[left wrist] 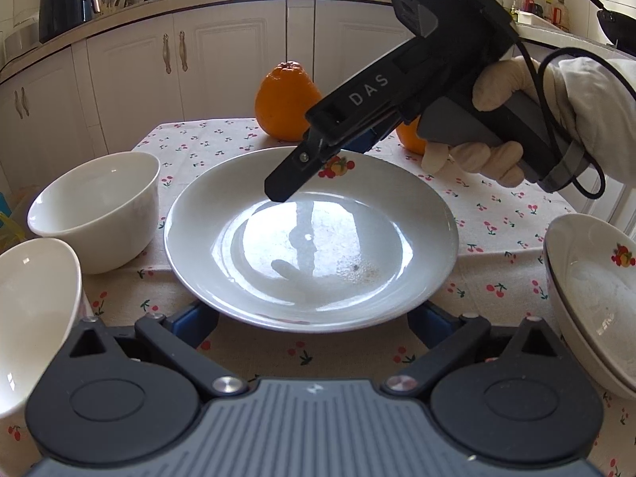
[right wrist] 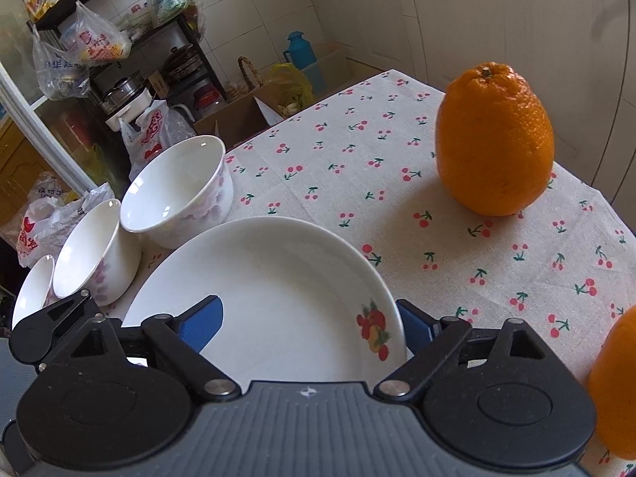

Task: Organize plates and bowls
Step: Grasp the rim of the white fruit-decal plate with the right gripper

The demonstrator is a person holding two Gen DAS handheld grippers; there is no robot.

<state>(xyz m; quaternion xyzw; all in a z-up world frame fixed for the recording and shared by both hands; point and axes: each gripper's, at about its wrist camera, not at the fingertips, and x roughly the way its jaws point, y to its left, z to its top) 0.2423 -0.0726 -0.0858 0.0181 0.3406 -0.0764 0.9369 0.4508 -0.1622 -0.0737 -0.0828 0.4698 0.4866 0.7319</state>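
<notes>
A large plate point(left wrist: 312, 238) is set mid-table on the tablecloth point(left wrist: 497, 214). Two bowls point(left wrist: 99, 208) are placed at its left, by the table's left edge. Stacked plates point(left wrist: 596, 298) lie right. An orange point(left wrist: 287, 99) stands behind it, near the far edge.

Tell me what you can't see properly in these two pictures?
- Plate: near rim, left wrist view, hidden by the left gripper.
- Second orange: right wrist view, cut by the edge.
- Stacked dishes: left wrist view, cut off; count unclear.
</notes>
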